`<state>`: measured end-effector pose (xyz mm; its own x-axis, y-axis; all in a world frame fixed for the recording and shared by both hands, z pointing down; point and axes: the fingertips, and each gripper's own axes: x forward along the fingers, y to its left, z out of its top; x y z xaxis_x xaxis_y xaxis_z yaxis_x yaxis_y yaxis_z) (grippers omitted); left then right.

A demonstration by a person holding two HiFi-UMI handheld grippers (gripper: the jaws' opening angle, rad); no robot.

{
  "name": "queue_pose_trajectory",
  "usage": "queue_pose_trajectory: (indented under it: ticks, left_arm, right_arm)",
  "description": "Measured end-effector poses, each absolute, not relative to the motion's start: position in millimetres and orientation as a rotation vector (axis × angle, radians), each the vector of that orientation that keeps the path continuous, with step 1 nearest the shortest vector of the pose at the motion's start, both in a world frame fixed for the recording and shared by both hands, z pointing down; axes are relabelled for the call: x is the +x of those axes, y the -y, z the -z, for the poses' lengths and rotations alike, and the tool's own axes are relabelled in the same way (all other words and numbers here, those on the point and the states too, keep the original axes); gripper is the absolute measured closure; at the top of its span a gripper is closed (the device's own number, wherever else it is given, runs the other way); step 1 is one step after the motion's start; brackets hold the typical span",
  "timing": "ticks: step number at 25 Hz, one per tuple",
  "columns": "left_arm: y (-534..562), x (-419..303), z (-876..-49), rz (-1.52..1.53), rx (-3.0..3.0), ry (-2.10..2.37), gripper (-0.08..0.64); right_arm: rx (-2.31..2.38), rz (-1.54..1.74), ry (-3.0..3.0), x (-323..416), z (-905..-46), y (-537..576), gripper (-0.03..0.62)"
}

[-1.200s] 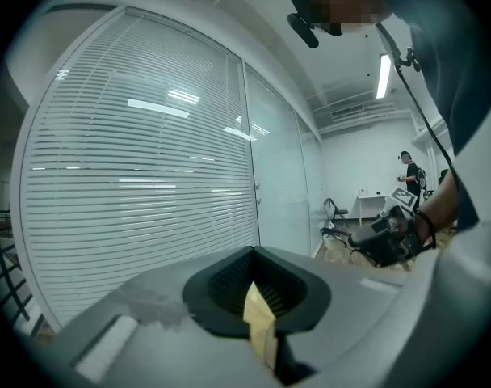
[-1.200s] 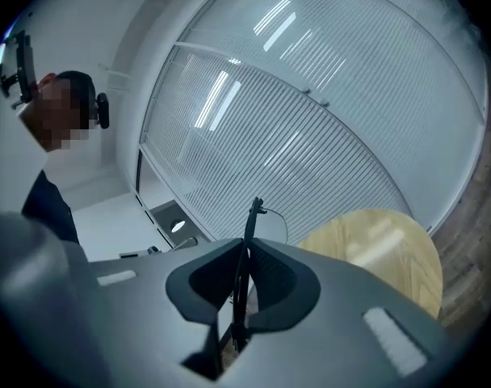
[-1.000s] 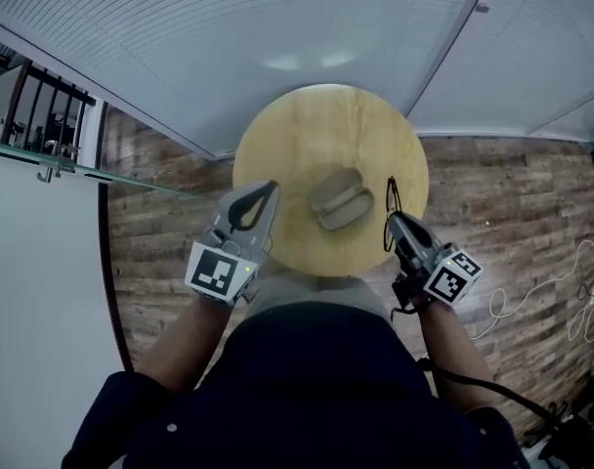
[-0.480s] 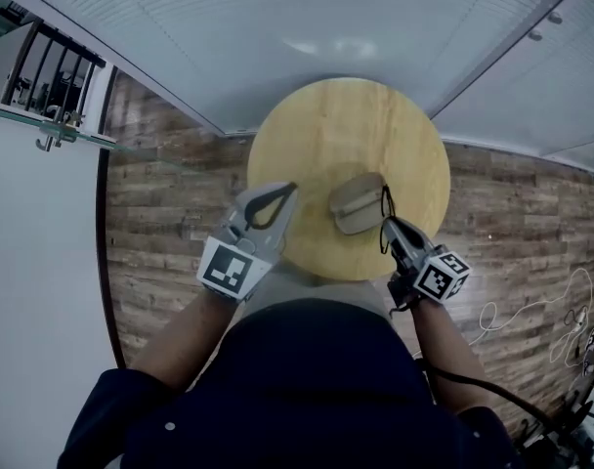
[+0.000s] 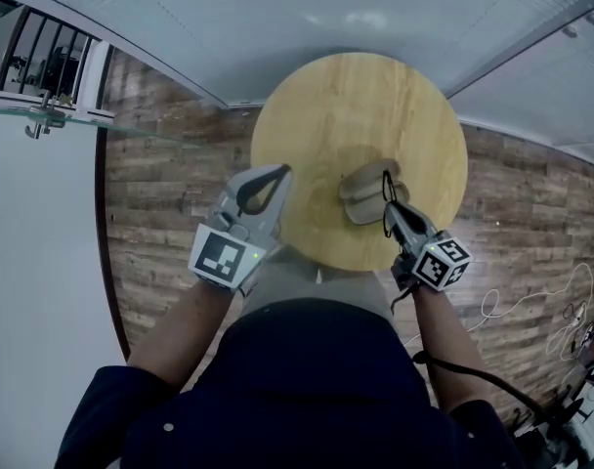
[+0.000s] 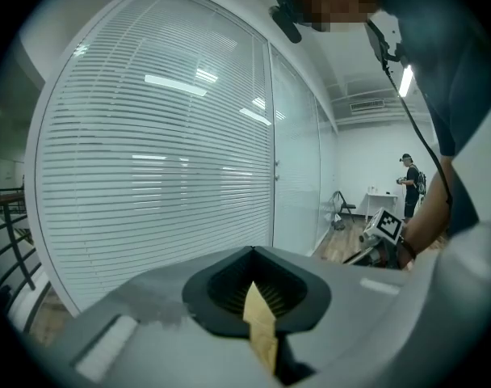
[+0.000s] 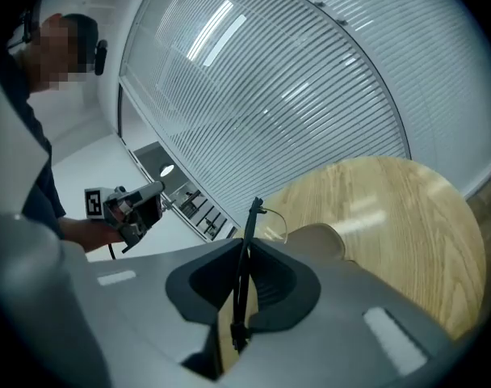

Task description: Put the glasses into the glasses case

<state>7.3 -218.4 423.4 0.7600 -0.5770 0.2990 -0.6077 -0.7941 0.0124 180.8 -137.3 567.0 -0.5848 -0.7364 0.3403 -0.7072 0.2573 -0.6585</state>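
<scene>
Right gripper (image 5: 391,210) pinches the glasses (image 5: 384,193), long arm pointing at frame top, beside the case (image 5: 360,186); left gripper (image 5: 277,172) closed, empty.

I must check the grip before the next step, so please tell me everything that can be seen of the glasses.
The glasses have a thin black frame and clear lenses. The right tool is shut on one black side arm, which runs up between its jaws; a lens shows beyond their tips. The glasses are held just above the open beige case on the round wooden table; whether they touch the case cannot be told.
</scene>
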Motion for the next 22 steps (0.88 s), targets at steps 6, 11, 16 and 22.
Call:
queue_pose_trajectory:
  ticks: [6, 11, 16, 22]
  left_arm:
    - [218, -4, -451, -0.454, 2.785, 0.965, 0.560]
    - [221, -6, -467, -0.448, 2.715, 0.978, 0.560]
    - [227, -6, -469, -0.436, 2.695, 0.998, 0.560]
    - [235, -14, -472, -0.486, 2.685, 1.042, 0.560]
  right_arm:
    - [-1.399, 1.307, -2.529, 187, -592, 146, 0.557]
    - [-1.343, 1.301, -2.658, 185, -604, 149, 0.557]
    - [-1.245, 1.265, -2.834, 176, -613, 150, 0.557]
    - [-1.187, 1.214, -2.962, 175, -616, 156, 0.557]
